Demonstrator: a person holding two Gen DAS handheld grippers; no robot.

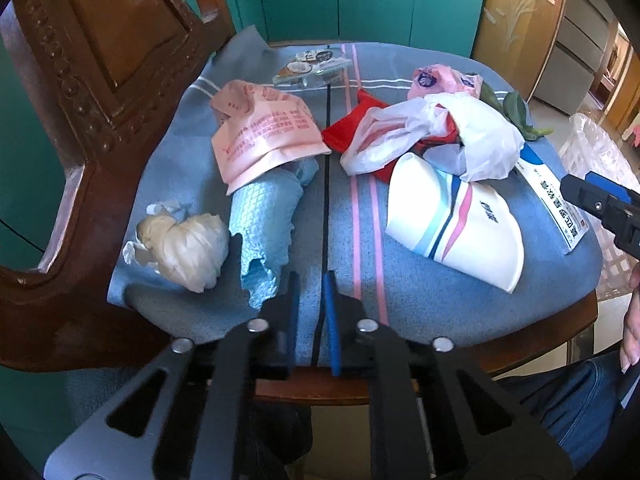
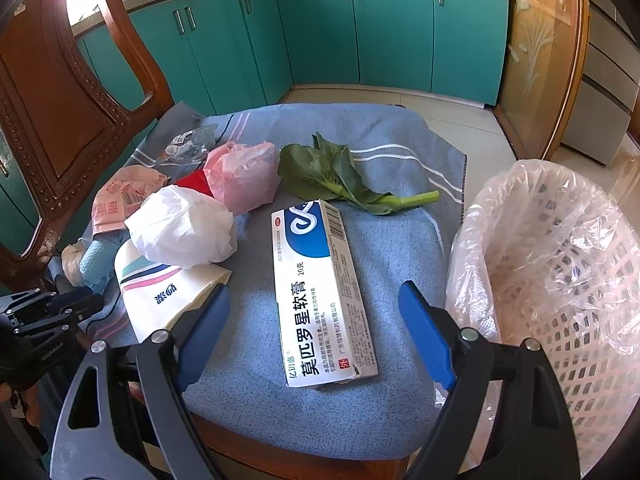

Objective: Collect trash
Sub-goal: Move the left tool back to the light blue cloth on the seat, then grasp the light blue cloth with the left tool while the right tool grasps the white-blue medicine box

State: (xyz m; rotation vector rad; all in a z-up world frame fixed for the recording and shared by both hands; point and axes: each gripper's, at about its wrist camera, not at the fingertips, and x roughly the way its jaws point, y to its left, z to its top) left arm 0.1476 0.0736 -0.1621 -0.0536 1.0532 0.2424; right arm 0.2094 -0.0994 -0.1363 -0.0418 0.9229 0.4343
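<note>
One view only: lined basket (image 2: 560, 280)

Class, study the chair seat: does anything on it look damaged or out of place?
Yes. The paper cup lies on its side, crushed flat. A leafy green stalk sits loose among wrappers on the blue towel, not in the lined basket beside the chair.

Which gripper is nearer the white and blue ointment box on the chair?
Right. The right gripper hangs open just above the ointment box, its fingers either side. The left gripper is shut, empty, across the seat near the blue cloth.
</note>
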